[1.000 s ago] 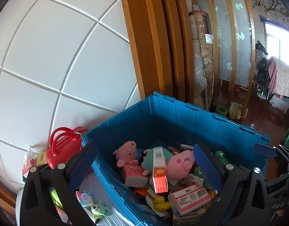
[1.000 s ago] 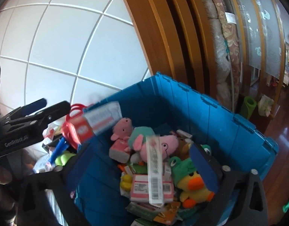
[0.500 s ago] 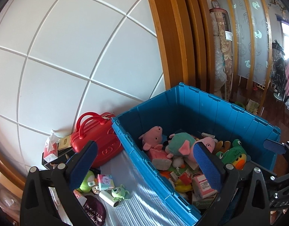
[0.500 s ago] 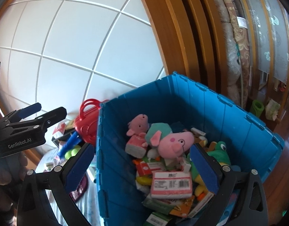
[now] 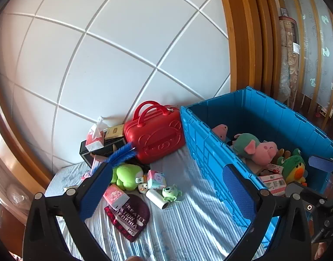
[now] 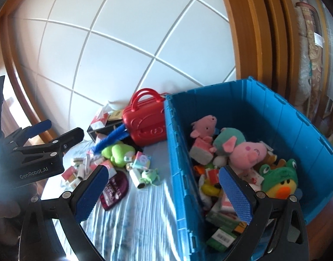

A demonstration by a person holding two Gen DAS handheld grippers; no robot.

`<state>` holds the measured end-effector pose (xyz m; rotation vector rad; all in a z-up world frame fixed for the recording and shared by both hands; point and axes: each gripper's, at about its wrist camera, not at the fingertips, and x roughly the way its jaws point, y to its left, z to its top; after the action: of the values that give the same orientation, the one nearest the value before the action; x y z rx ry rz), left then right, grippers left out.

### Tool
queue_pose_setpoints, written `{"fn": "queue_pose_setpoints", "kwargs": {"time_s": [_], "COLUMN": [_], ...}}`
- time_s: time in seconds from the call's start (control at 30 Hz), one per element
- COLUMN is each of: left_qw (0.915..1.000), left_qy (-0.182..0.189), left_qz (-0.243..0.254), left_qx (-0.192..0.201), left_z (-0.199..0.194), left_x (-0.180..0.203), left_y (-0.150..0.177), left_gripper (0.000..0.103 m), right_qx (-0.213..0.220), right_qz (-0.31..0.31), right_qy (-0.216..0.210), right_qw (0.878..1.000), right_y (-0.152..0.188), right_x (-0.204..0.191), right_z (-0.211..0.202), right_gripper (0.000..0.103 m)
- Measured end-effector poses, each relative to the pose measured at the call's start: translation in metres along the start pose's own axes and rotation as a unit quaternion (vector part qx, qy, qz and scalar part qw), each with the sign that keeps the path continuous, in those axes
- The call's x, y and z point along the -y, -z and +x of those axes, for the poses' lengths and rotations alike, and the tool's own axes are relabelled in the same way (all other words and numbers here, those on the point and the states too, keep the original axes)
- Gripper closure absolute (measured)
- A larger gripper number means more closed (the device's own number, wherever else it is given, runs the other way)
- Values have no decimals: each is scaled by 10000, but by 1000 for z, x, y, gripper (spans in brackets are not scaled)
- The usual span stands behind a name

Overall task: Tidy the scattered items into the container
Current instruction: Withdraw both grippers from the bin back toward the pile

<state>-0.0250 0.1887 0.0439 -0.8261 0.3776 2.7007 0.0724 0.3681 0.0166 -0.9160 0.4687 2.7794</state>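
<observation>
While both grippers hang empty, jaws wide, a new pick is due.
Left gripper (image 5: 166,192) faces scattered items (image 5: 142,182) left of the blue container (image 5: 212,152); right gripper (image 6: 164,191) straddles its near wall. Next: descend on one toy.

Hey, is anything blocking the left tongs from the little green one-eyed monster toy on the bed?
Nothing visible. The left tongs are open, and the monster toy lies exposed beside a white roll.

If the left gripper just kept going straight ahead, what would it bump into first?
Probably the small green one-eyed toy and white roll on the striped bedding, between the open left gripper fingers; depth is unclear.
</observation>
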Motion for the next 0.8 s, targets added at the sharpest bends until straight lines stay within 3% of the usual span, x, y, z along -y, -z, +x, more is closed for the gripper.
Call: {"fn": "queue_pose_setpoints", "kwargs": {"time_s": [0.4,0.8], "left_qw": [9955,9885], "left_qy": [-561,-956], "left_qz": [-692,-1001], "left_qx": [-329,-606], "left_z": [-29,-44], "left_x": [-93,-136], "left_y": [65,102], "left_gripper": [0,0], "right_qx": [-545,-672], "right_qz": [-422,-518], "right_qy": [47,51], "right_qw": [9976,9964], "right_y": [16,19], "right_x": [-65,-94], "right_z": [6,-2], "right_gripper": [0,0]}}
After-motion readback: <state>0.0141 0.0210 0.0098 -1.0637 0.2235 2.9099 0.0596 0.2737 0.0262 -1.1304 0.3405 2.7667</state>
